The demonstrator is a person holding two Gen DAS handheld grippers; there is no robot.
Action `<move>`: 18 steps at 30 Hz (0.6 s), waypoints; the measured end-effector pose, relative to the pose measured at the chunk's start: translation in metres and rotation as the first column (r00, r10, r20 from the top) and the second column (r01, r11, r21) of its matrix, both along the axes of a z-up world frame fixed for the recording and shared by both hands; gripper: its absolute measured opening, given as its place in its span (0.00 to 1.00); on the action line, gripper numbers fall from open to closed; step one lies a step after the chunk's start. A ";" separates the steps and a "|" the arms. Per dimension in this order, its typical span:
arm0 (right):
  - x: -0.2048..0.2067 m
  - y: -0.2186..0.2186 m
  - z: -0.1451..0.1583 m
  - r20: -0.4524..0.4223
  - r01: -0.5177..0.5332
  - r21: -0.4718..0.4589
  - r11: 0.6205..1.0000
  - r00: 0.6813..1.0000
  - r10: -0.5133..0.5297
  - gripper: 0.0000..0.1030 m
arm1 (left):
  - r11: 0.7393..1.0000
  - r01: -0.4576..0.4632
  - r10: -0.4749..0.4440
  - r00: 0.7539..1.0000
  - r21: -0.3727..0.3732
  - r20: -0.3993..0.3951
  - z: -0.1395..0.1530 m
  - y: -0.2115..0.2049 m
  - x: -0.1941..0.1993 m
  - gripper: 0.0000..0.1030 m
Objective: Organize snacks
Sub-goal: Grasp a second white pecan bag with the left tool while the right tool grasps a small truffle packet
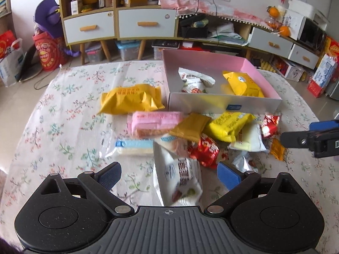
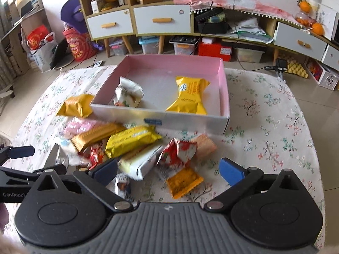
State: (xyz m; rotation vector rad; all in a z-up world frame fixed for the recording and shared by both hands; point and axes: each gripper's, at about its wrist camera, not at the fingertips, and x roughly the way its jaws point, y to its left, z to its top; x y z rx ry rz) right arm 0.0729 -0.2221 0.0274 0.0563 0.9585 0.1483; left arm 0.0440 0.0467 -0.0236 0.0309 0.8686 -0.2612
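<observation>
Both tools, left tool (image 1: 168, 174) and right tool (image 2: 168, 169), hang open over the snack pile (image 2: 135, 146) on the tabletop (image 2: 264, 127). Your box (image 2: 190, 120) waits far behind, two snacks inside.

Soft, even daylight in both views — no hard shadows on bench (image 1: 63, 127). Strong fisheye bend: cabinets (image 2: 137, 21) curve, corners vignette black. White packet (image 1: 180, 180) in left view smeared by motion blur; snack pile (image 2: 131, 148) slightly soft. Mild glare on floor tiles (image 2: 307, 97). Colours a little washed out.
</observation>
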 end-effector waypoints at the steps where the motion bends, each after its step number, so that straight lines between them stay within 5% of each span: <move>1: -0.003 0.001 -0.003 -0.006 0.001 0.002 1.000 1.000 -0.001 1.00 | 1.000 0.008 -0.008 1.000 -0.004 -0.003 -0.002 0.001 -0.002 0.95; 18: -0.025 0.022 -0.035 -0.015 -0.141 0.039 0.989 0.990 0.142 0.98 | 0.990 0.021 -0.018 1.000 -0.137 0.023 -0.034 0.011 -0.010 0.94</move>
